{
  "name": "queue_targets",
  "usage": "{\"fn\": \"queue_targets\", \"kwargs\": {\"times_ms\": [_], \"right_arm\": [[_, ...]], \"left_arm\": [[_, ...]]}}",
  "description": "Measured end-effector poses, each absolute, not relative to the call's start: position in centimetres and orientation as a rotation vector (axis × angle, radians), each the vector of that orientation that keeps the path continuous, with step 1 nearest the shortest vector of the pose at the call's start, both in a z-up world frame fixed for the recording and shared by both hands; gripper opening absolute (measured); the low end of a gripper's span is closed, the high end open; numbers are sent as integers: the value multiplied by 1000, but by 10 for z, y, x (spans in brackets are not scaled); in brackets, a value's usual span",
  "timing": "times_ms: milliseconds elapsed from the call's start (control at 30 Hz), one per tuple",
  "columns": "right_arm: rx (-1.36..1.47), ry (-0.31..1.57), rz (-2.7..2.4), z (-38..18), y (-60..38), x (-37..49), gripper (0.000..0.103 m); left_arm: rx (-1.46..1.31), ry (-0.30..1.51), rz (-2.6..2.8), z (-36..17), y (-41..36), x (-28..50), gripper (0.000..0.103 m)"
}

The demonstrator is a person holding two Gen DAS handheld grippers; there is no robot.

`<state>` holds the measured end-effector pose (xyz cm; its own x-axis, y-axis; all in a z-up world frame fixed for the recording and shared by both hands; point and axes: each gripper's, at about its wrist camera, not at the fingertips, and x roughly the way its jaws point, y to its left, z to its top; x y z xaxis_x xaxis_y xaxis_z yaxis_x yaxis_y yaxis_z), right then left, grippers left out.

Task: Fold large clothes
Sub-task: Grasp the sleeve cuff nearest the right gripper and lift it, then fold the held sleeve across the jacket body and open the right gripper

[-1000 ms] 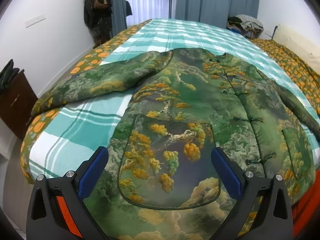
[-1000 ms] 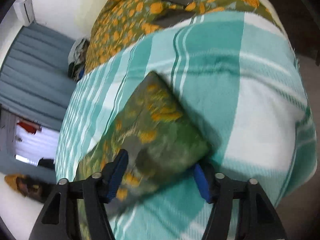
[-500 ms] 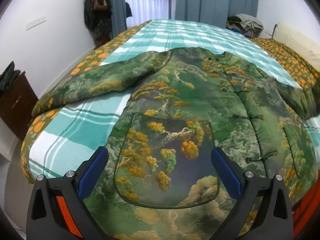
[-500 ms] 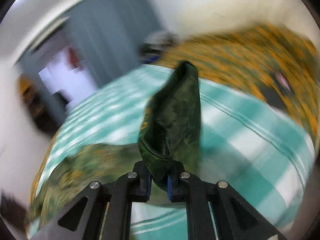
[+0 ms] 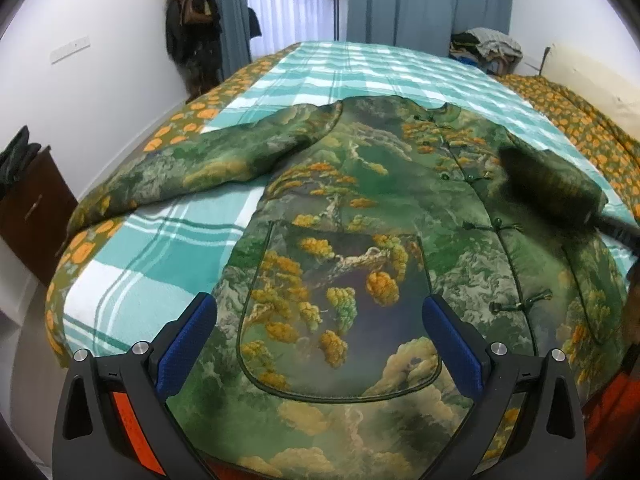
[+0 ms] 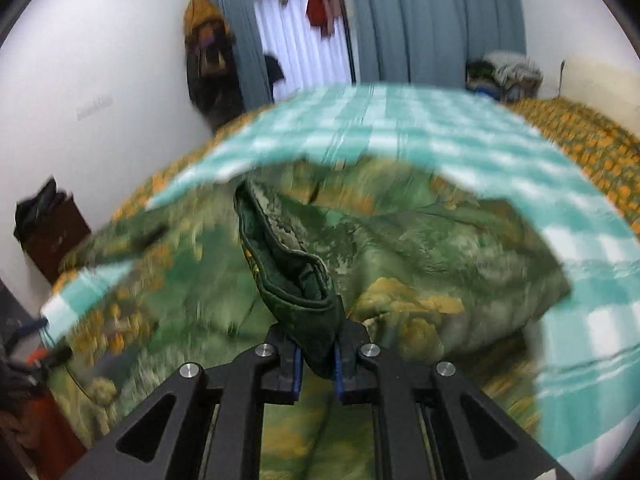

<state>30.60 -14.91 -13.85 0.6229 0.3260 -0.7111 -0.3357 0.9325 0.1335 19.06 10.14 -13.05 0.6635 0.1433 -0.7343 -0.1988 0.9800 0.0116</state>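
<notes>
A large green padded jacket [image 5: 360, 216] with orange tree print lies front up on the bed, its left sleeve [image 5: 208, 168] spread out to the left. My left gripper [image 5: 320, 344] is open and empty, above the jacket's hem and patch pocket. My right gripper [image 6: 317, 364] is shut on the cuff of the right sleeve [image 6: 296, 280], held up over the jacket's body. In the left wrist view that lifted sleeve [image 5: 552, 188] shows blurred at the right.
The bed has a teal checked blanket [image 5: 360, 72] over an orange-flowered quilt [image 5: 580, 120]. A dark wooden cabinet [image 5: 28, 216] stands at the left wall. Clothes pile [image 5: 488, 48] at the far right corner; curtains and hanging clothes behind.
My right gripper shut on the right sleeve's cuff, lifted it off the bed and swung it in over the jacket. My left gripper stayed open and nearly still.
</notes>
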Motion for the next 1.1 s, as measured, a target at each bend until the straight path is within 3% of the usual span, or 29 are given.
{"fn": "queue_targets", "kwargs": {"times_ms": [67,133,200,300,500,700,733,867,900,933,1000,1033,1100], "right_arm": [[-18,852,369,-154,-148,302,15],[-21,892,368,-162,-148,303,24],[-9,927,409,-169,-146,300,51],[-12,938,476,-163,-144,288,66],[-15,836,477,-132,-172,242,67],[73,852,347,-138,-218,238,67],[105,869,337,-141,-222,240,67],[179,876,347,-144,-231,243,67],[172,866,352,-142,-230,241,67],[165,855,356,-142,-228,239,67],[148,831,360,-139,-228,236,67],[145,826,360,-139,-229,234,67],[147,823,355,-139,-233,234,67]], "left_arm": [[-69,827,192,-132,100,191,102],[-65,832,188,-132,98,193,102],[-58,843,176,-133,94,196,102],[-62,854,121,-127,86,202,102],[-222,817,-187,-91,71,223,102],[-325,1005,-477,-111,2,297,101],[-316,1017,-474,-119,-9,307,97],[-264,1168,-376,-170,-50,352,57],[-262,1195,-341,-179,-56,359,54],[-256,1194,-314,-182,-59,361,44],[-245,1169,-275,-180,-65,362,13],[-247,1165,-270,-177,-66,362,8],[-259,1143,-278,-165,-67,360,6]]}}
